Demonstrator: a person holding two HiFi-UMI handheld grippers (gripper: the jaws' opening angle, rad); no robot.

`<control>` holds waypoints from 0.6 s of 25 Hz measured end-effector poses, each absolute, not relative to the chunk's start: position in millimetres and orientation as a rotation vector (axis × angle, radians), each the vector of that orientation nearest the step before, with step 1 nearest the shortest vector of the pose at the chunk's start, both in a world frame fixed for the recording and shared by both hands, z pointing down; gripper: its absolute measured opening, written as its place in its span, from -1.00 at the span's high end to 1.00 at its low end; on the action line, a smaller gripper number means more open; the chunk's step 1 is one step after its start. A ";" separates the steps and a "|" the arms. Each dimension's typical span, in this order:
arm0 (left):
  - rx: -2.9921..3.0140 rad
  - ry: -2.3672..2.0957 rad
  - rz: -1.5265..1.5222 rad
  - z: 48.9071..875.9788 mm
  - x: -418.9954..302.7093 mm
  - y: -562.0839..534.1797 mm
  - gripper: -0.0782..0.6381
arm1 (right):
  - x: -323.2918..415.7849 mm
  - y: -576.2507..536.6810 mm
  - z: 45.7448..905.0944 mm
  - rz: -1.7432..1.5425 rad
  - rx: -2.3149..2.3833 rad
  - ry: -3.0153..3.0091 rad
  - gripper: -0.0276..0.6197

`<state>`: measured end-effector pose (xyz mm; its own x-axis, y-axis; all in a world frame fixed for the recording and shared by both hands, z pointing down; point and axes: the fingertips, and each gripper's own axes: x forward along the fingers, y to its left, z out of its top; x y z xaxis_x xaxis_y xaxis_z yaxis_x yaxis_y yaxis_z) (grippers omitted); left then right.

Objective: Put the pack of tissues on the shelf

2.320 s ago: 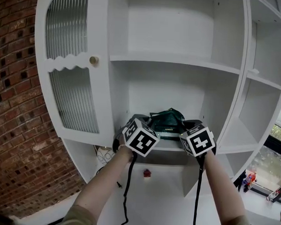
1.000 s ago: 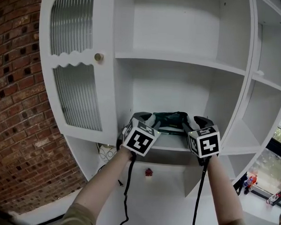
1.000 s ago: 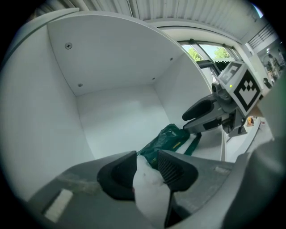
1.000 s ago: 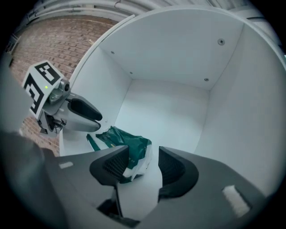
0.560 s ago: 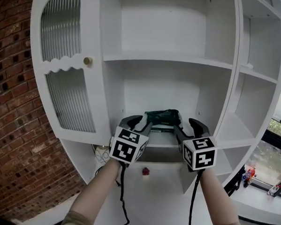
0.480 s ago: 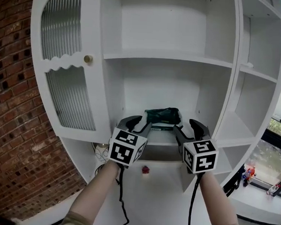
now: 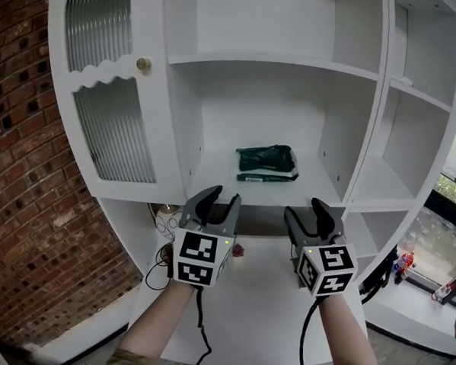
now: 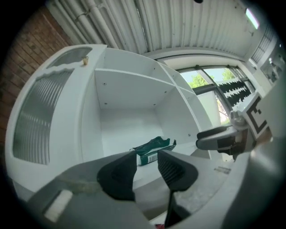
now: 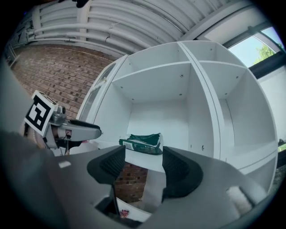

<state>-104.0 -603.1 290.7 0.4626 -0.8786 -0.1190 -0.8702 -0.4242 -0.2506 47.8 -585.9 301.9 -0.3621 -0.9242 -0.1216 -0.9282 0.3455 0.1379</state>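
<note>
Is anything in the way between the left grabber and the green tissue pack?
No, nothing visible. The tissue pack lies alone on the shelf, and the left gripper hangs open and empty in front of it, with only air between.

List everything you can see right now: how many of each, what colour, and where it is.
shelf unit: one, white, open compartments, straight ahead
pack of tissues: one, dark green, lying in the shelf unit at its middle level, touched by neither gripper
cabinet door: one, white with ribbed glass, at the unit's left
knob: one, brass, on the door
brick wall: one, red-brown, far left
small object: one, red, on the white surface below, too small to identify
left gripper: one, grey, jaws apart, empty
right gripper: one, grey, jaws apart, empty
forearms: two, bare, bottom of head view
</note>
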 end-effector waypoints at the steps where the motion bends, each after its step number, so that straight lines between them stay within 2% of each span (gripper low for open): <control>1: -2.409 1.509 -0.056 295.9 -106.5 -600.1 0.34 | 48.3 -581.7 307.0 0.287 -1.765 2.552 0.10; 15: -2.569 1.575 -0.033 380.1 -99.0 -560.6 0.34 | 50.8 -546.3 362.5 0.168 -1.785 2.478 0.16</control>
<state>-99.0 -560.6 380.1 0.4556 -0.8889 -0.0480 -0.8861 -0.4477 -0.1199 50.8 -546.3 362.5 -0.3165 -0.9395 -0.1307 -0.9486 0.3139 0.0409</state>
